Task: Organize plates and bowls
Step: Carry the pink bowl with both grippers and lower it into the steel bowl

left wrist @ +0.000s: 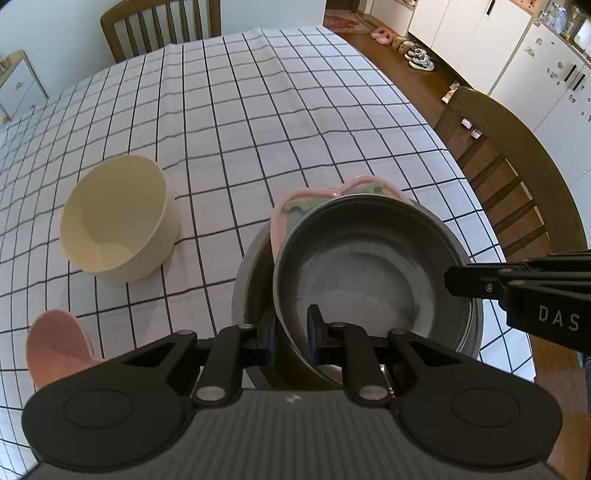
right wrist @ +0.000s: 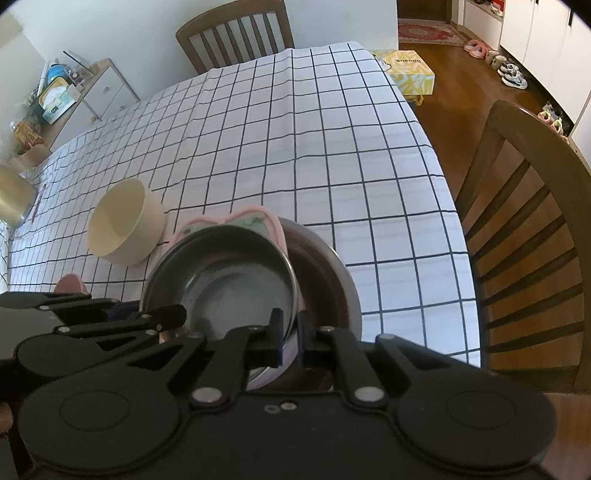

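A small steel bowl (left wrist: 365,273) sits tilted on a pink heart-shaped plate (left wrist: 314,195), inside a larger steel bowl (left wrist: 247,280). My left gripper (left wrist: 291,332) is shut on the small bowl's near left rim. My right gripper (right wrist: 290,332) is shut on the rim of the small steel bowl (right wrist: 229,273) together with the pink plate's edge (right wrist: 275,225), over the large bowl (right wrist: 332,273). A cream bowl (left wrist: 114,221) stands upright to the left; it also shows in the right wrist view (right wrist: 125,221). A pink dish (left wrist: 55,347) lies at the near left.
The table has a white checked cloth (left wrist: 258,110). Wooden chairs stand at the far side (left wrist: 162,26) and the right side (left wrist: 517,177). A gold pot (right wrist: 11,199) sits at the far left. A yellow box (right wrist: 410,70) and shoes (right wrist: 509,74) lie on the floor.
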`<state>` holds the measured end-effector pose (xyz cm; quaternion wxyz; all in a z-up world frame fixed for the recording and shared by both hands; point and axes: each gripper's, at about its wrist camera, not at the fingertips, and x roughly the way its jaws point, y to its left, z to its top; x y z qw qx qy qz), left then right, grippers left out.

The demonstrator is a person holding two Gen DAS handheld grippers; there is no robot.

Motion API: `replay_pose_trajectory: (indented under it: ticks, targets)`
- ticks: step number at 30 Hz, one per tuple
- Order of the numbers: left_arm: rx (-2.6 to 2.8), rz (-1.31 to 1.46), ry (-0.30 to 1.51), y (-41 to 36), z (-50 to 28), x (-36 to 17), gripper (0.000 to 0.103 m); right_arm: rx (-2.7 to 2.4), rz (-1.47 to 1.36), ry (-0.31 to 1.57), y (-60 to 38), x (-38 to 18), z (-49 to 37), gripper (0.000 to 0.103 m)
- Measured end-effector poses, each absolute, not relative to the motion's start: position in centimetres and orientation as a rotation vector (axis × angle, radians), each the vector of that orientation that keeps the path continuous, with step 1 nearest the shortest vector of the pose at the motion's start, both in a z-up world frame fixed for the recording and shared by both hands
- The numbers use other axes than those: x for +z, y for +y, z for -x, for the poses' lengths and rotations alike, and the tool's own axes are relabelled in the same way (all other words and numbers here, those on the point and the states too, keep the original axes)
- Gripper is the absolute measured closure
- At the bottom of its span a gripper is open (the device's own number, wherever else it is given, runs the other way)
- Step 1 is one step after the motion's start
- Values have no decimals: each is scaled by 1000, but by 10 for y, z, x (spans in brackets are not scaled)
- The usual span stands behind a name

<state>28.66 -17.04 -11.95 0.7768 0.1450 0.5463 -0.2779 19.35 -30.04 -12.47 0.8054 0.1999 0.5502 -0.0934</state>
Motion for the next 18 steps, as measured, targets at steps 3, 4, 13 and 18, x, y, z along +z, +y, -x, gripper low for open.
replay_pose_trajectory:
  ticks: [3,4,13,18]
  targets:
    - [-602,-305,1197,-169,-288,-123,87,-197,-443,1186,-301,-128,-193,94]
    - [-605,-307,1193,-169,-288,-123,87,-197,-446,1185,-301,-129,-193,94]
    - [-615,-303,1207,-172,-291,-123,87,-197,-494,1191,-309,-134,-190,89]
    - [-616,-283,1222,-170,-292,-123,87,-207,-494,1191,-313,-132,-186,82]
